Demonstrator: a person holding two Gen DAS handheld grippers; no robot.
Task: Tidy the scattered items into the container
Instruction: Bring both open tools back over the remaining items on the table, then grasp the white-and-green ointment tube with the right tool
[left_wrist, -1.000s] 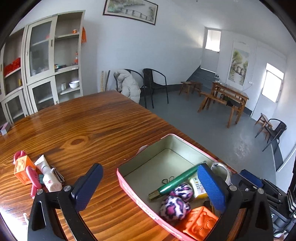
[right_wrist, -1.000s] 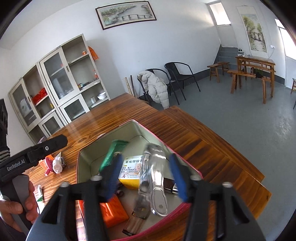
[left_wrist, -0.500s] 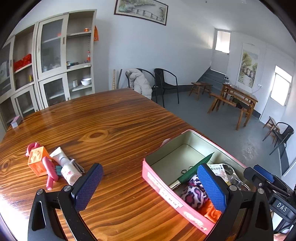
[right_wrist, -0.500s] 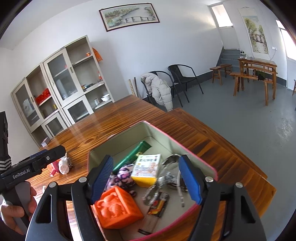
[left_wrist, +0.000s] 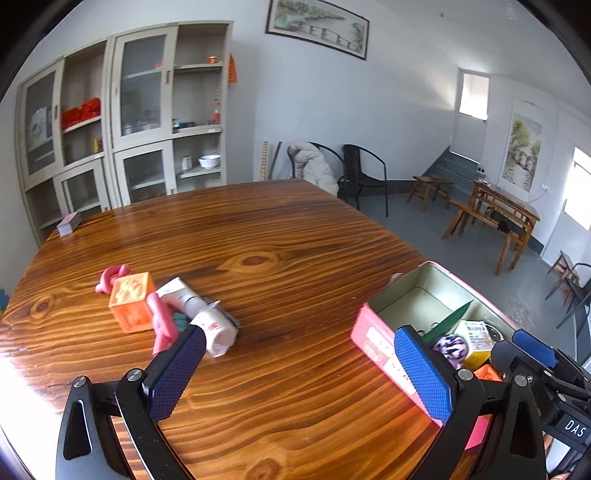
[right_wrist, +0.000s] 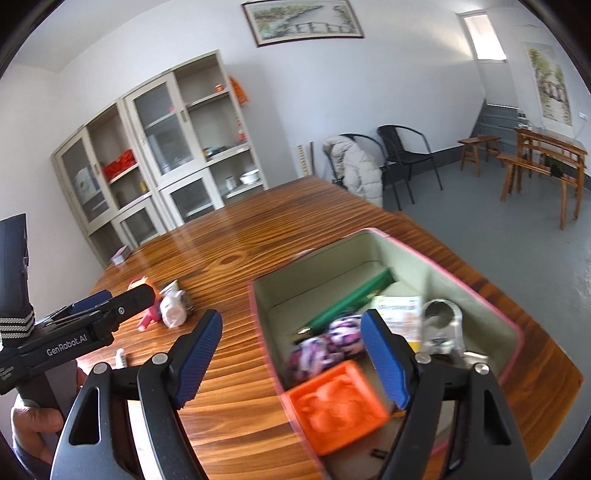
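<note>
Meanwhile, the empty, wide-open left hand-held gripper (left_wrist: 295, 373) is nearer the white squeezable tube (left_wrist: 192, 301), lying ahead-left, long axis diagonal; the right hand-held gripper (right_wrist: 291, 358) is opening, empty.

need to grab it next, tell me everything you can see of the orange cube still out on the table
The orange cube is a blocky toy, plastic by its look, with a raised cream figure on its top face and embossed relief on its sides. It sits upright on the wooden table, left of the tin, in a small cluster. A pink looped piece lies against its far side, a pink toy leans on its right edge, and a white tube is just beyond. Neither tool touches it.
</note>
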